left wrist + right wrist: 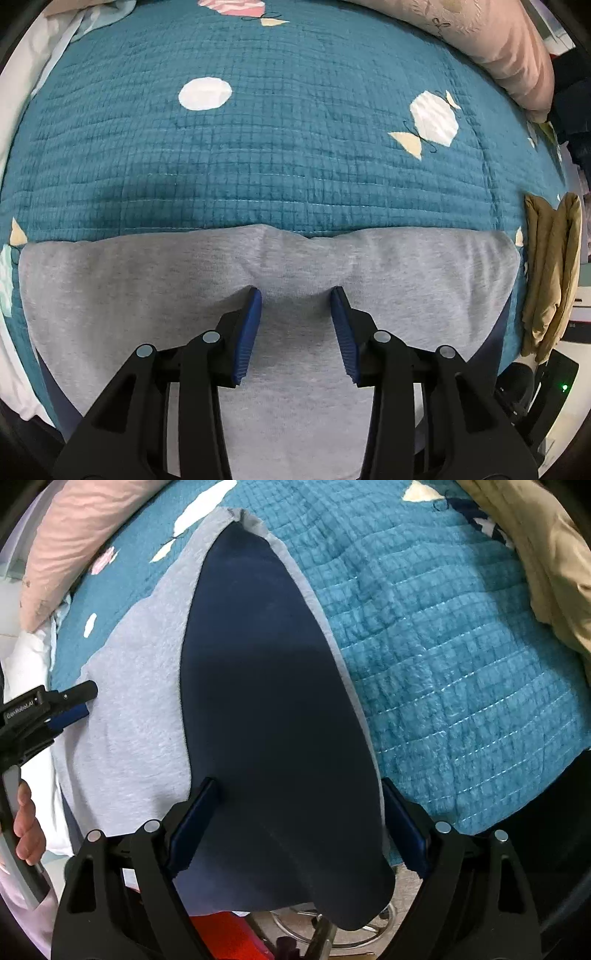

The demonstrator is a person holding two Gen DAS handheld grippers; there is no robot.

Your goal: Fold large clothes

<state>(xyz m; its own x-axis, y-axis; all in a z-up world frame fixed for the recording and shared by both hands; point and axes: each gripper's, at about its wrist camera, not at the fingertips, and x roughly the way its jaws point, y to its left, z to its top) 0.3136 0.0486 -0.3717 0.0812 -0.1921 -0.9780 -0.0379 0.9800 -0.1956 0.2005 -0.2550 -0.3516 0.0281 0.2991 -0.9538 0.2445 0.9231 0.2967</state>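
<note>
A grey garment lies folded flat on the teal quilted bed. Its navy sleeve lies along its right side and hangs over the bed's near edge. My left gripper is open, its blue pads resting on the grey fabric a little inside its far folded edge. It also shows at the left of the right wrist view. My right gripper is wide open, its fingers straddling the navy sleeve near the bed's edge.
A tan garment lies folded at the bed's right side, also in the right wrist view. A pink pillow lies at the far right corner. White bedding is at the left. A stool base stands on the floor.
</note>
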